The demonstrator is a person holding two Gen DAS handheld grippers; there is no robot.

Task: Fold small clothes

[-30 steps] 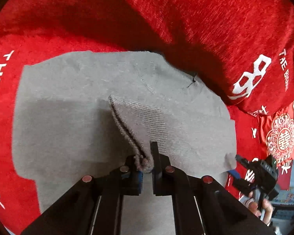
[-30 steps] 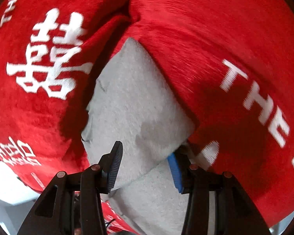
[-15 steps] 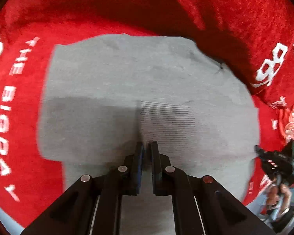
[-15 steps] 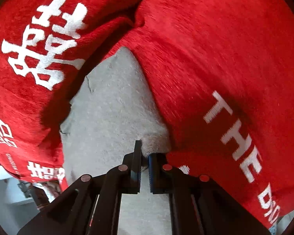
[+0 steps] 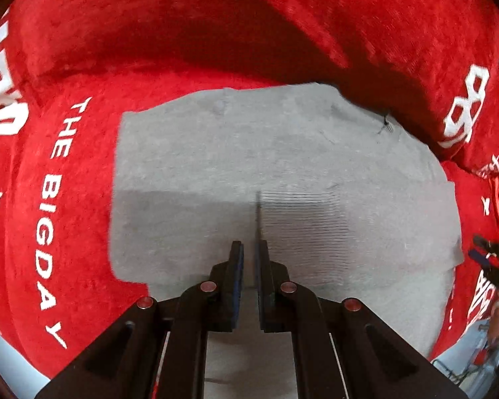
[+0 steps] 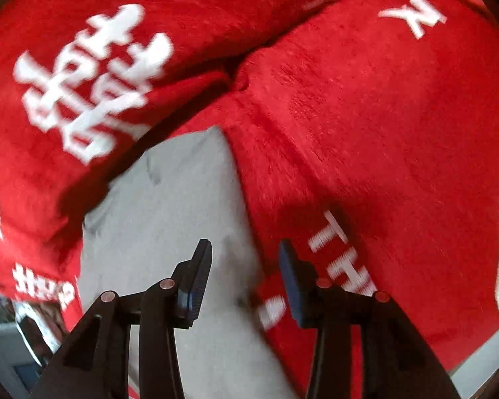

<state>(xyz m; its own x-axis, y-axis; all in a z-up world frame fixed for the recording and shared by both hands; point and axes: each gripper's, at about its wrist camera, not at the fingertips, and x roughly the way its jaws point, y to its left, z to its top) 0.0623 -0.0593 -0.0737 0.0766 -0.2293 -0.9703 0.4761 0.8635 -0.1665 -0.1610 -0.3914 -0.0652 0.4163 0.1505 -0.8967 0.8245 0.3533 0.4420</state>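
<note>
Here grey garment (image 5: pixel 282 173) lies beneath parted fingers (image 6: pixel 201 266).

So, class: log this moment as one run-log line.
task: fold small clothes | left gripper: nearly shut, ribbed cuff edge between fingers | right gripper: open, empty | grey knit garment: flat on red blanket

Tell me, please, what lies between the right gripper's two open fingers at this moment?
In the right wrist view, the right gripper is open over the grey garment's edge, where it meets the red blanket; the fingers hold nothing.

Blurred white lettering (image 6: pixel 93 79) on red cover; other claw (image 5: pixel 492 259) smeared at edge.
</note>
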